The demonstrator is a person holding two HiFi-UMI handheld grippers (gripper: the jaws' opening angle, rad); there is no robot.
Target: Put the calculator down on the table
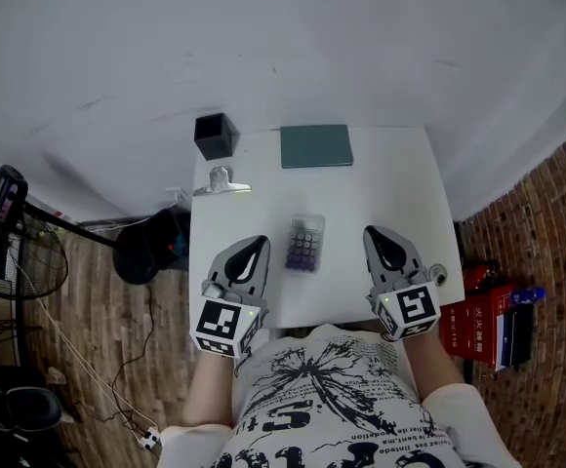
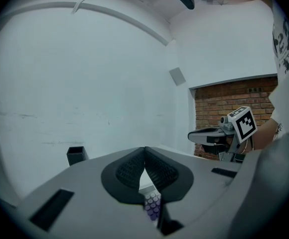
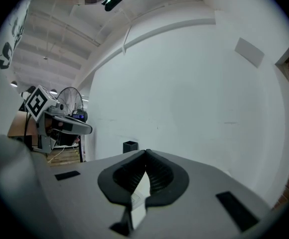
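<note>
Head view from above the person's shoulders takes in a small white table (image 1: 390, 183) with the calculator (image 1: 304, 243) lying flat on it, purple keys up, near the middle of the near half. It sits between the 2 grippers and touches neither, a little closer to the left one. The left gripper (image 1: 260, 244) hovers over the table's near left edge. In the left gripper view its ribbed jaws meet at the tips with nothing clamped between them, and only the calculator's keys show through the gap lower down. The right gripper (image 1: 372, 233) is held over the near right part of the table. In the right gripper view its jaws are likewise closed tip to tip, with only bare tabletop showing through the gap behind them. At the far edge a dark green book (image 1: 316, 146) lies flat, and a black square pot (image 1: 216, 136) stands at the far left corner. A metal clip (image 1: 221, 183) rests near the left edge, between the pot and the left gripper. The person's white printed shirt (image 1: 322, 388) fills the bottom of the head view.
</note>
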